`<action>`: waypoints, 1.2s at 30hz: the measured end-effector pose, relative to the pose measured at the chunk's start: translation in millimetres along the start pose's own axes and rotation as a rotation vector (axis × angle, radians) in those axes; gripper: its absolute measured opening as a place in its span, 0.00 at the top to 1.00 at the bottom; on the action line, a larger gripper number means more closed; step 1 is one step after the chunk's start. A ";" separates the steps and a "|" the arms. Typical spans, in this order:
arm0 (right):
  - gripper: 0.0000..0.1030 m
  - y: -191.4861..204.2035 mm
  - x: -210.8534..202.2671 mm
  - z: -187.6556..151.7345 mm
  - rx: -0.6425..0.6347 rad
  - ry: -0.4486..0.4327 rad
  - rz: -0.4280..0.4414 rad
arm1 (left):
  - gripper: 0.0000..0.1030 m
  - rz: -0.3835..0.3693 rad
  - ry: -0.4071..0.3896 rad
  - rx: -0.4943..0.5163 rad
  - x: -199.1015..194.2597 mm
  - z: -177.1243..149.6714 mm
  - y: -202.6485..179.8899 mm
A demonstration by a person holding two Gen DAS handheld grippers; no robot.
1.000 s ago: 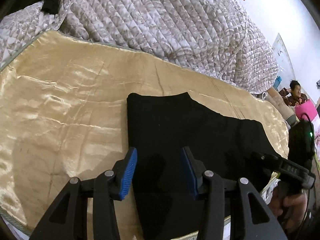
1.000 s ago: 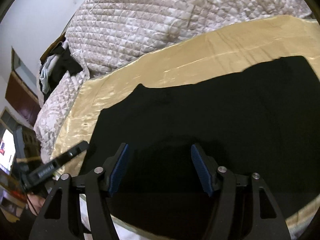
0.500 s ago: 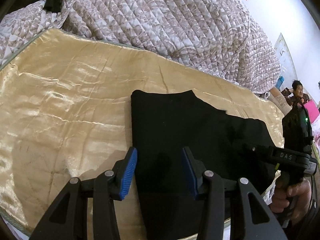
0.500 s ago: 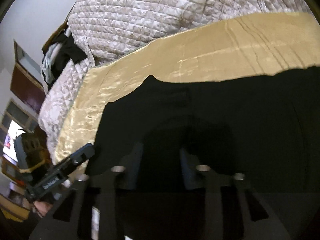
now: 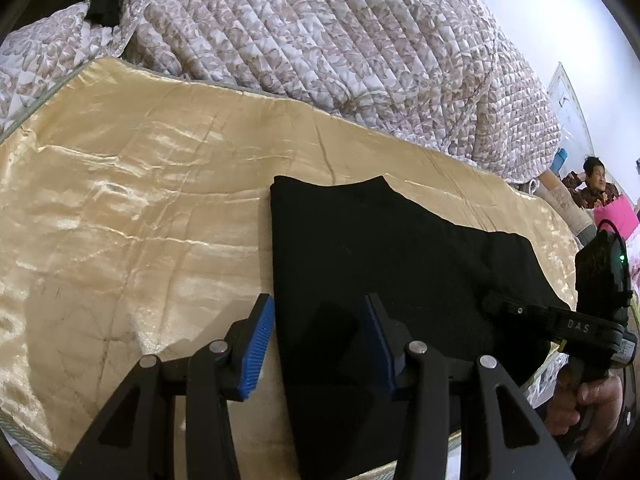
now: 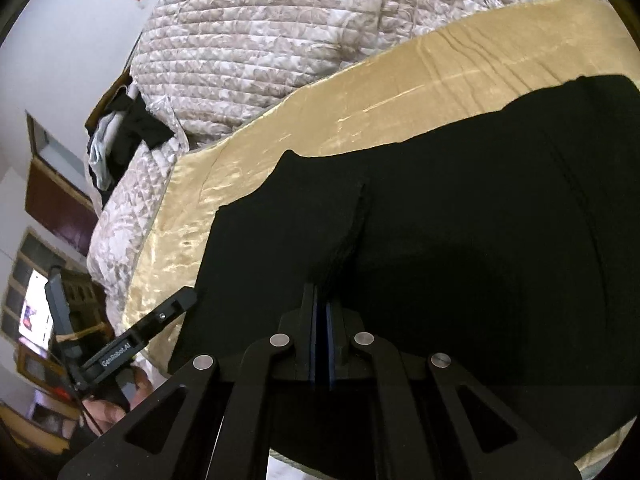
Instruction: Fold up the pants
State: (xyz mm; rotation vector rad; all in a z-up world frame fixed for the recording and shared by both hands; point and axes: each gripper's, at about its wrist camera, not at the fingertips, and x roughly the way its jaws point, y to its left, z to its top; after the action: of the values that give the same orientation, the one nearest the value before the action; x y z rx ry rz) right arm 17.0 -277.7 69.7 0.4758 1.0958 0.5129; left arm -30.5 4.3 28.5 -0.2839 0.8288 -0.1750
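Black pants (image 5: 384, 252) lie flat on a gold satin sheet (image 5: 140, 208), partly folded, with a straight left edge. My left gripper (image 5: 320, 340) is open, its blue pads straddling the pants' near left edge, low over the cloth. My right gripper (image 6: 320, 304) is shut on a pinched ridge of the pants (image 6: 480, 208) at their near edge. The right gripper also shows in the left wrist view (image 5: 492, 304) at the pants' right side, and the left gripper shows in the right wrist view (image 6: 188, 300).
A quilted floral blanket (image 5: 340, 40) is heaped behind the sheet. Dark clothes (image 6: 128, 128) lie at the bed's far corner. A person (image 5: 592, 188) sits at the far right. The bed's near edge runs just under both grippers.
My right gripper has come down onto the pants and closed, pinching up a ridge of cloth. My left gripper has stayed open and shifted slightly toward the pants' left edge.
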 end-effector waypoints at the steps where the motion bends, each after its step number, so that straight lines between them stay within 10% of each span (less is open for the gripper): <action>1: 0.98 -0.2 1.0 0.7 -0.008 -0.003 -0.015 | 0.53 0.000 -0.001 0.000 -0.8 0.1 -0.3; 8: 0.96 12.4 -27.5 7.2 -0.112 -0.145 -0.116 | 0.53 -0.031 -0.019 0.032 -3.7 1.2 -11.1; 14: 0.96 21.5 6.0 -0.3 -0.193 -0.009 -0.143 | 0.53 -0.011 0.023 0.110 7.9 -5.9 -25.0; 24: 0.96 27.2 4.7 21.3 -0.219 -0.087 -0.196 | 0.53 -0.013 0.038 0.099 21.5 23.2 -29.3; 29: 0.72 25.5 32.8 38.2 -0.198 -0.040 -0.223 | 0.53 0.018 0.074 0.099 50.4 44.7 -29.0; 36: 0.71 12.5 27.2 42.4 -0.126 -0.076 -0.268 | 0.53 0.054 0.065 0.136 43.3 38.5 -36.1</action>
State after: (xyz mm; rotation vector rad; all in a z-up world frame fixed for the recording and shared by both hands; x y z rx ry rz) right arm 64.0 -256.0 74.1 0.2313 1.0291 0.3224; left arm 25.5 -34.4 34.3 -0.1290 0.8843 -0.1901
